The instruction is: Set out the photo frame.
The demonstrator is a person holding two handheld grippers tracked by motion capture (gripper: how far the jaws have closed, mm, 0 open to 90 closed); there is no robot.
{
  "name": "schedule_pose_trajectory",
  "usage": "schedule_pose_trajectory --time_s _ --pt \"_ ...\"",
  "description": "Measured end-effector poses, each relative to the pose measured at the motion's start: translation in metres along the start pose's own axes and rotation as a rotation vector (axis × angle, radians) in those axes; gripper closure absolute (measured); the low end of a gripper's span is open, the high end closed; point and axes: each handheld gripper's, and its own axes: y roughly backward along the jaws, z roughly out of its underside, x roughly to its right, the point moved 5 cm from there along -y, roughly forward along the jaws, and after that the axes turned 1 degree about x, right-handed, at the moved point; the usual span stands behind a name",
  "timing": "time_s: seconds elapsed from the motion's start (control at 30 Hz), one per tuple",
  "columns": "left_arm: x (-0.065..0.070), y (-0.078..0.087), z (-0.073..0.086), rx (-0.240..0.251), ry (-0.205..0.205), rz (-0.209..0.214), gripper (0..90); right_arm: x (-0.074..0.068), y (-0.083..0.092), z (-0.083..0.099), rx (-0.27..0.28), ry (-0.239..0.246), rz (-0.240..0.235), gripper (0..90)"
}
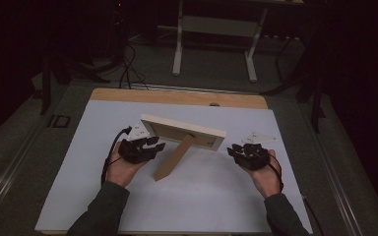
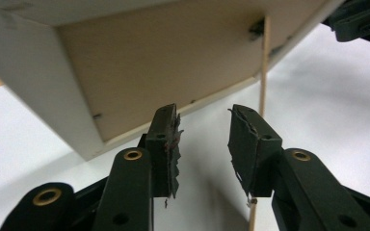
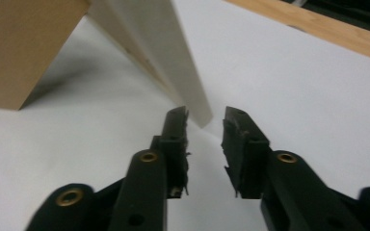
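Upright, picture frame [image 1: 183,131], long axis crosswise

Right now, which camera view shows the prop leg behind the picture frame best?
The high view: there the prop leg shows whole, slanting from the picture frame down to the white table. The right gripper view has only its wide lower part, cropped at the left. The left gripper view shows just its thin edge.

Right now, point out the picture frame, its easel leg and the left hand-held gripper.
picture frame [image 1: 184,125]: high view, on its pale top edge.
easel leg [image 1: 173,159]: high view, mid-length of the brown prop behind the frame.
left hand-held gripper [image 2: 203,144]: left gripper view, midway between its fingertips, jaws apart.
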Motion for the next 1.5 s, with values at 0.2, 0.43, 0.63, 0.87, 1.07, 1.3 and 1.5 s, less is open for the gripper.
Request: schedule_pose_trajectory --time_s 0.2,0.43,0.63,0.87,1.07,1.3,1.5 --pt "-0.007 0.001 -0.001 0.001 0.027 -0.034 67.7 0.005 0.001 -0.006 0.033 -0.026 0.035 82.2" --pt "-0.010 -0.001 -0.006 0.005 0.041 -0.073 83.9 0.008 -0.006 -0.019 0.080 -0.050 0.019 89.7" --pt "-0.013 -0.005 -0.010 0.008 0.064 -0.072 90.0 0.009 -0.018 -0.030 0.097 -0.063 -0.011 89.8" --pt "-0.016 -0.008 -0.012 0.017 0.089 -0.073 90.0 0.006 -0.029 -0.042 0.107 -0.080 -0.056 89.8" --pt "-0.016 -0.010 -0.014 0.020 0.091 -0.075 90.0 0.004 -0.031 -0.046 0.120 -0.109 -0.092 89.8" --pt "-0.016 -0.015 -0.016 0.014 0.096 -0.077 90.0 0.004 -0.029 -0.046 0.123 -0.114 -0.108 89.8" --pt "-0.015 -0.022 -0.016 0.002 0.104 -0.064 90.0 0.005 -0.028 -0.047 0.125 -0.123 -0.129 89.8"
